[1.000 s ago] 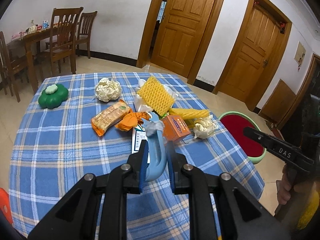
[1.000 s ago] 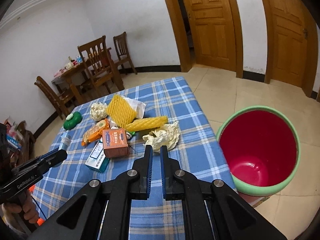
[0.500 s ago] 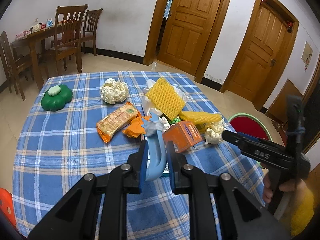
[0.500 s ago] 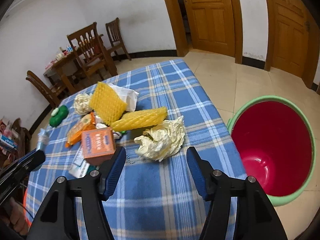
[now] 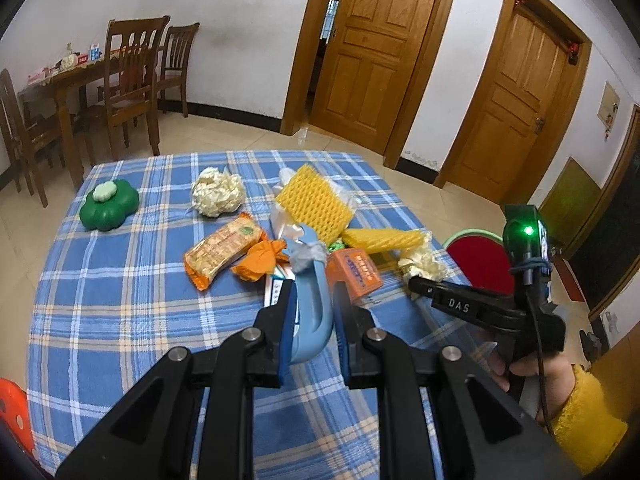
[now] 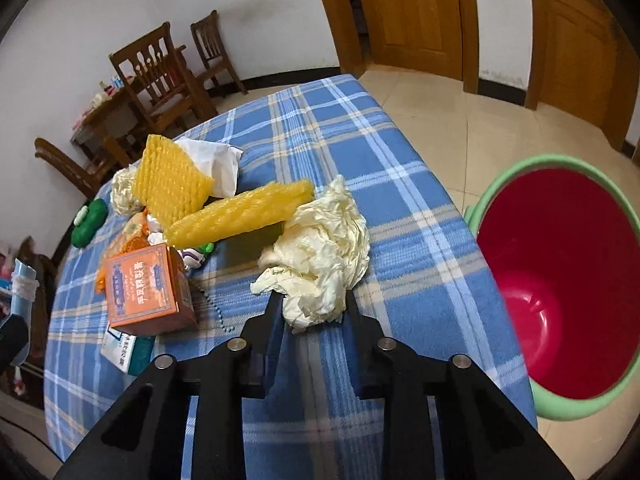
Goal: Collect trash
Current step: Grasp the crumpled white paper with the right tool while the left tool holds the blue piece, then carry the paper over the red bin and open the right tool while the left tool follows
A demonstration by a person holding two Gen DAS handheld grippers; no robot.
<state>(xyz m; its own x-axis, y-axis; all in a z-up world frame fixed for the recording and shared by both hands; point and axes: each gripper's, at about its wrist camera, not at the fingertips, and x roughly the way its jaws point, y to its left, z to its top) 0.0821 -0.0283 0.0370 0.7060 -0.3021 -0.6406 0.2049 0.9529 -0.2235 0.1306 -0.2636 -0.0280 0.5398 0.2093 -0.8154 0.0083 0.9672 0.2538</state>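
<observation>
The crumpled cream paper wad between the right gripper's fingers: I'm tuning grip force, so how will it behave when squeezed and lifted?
The crumpled paper wad looks loosely creased, so it will likely compress easily. It appears light and probably won't roll. With the right gripper around only its near edge, it may sag or slip.

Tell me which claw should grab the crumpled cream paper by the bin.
Right claw: it is open around the crumpled cream paper, beside the bin. The left claw is shut on a blue bottle.
</observation>
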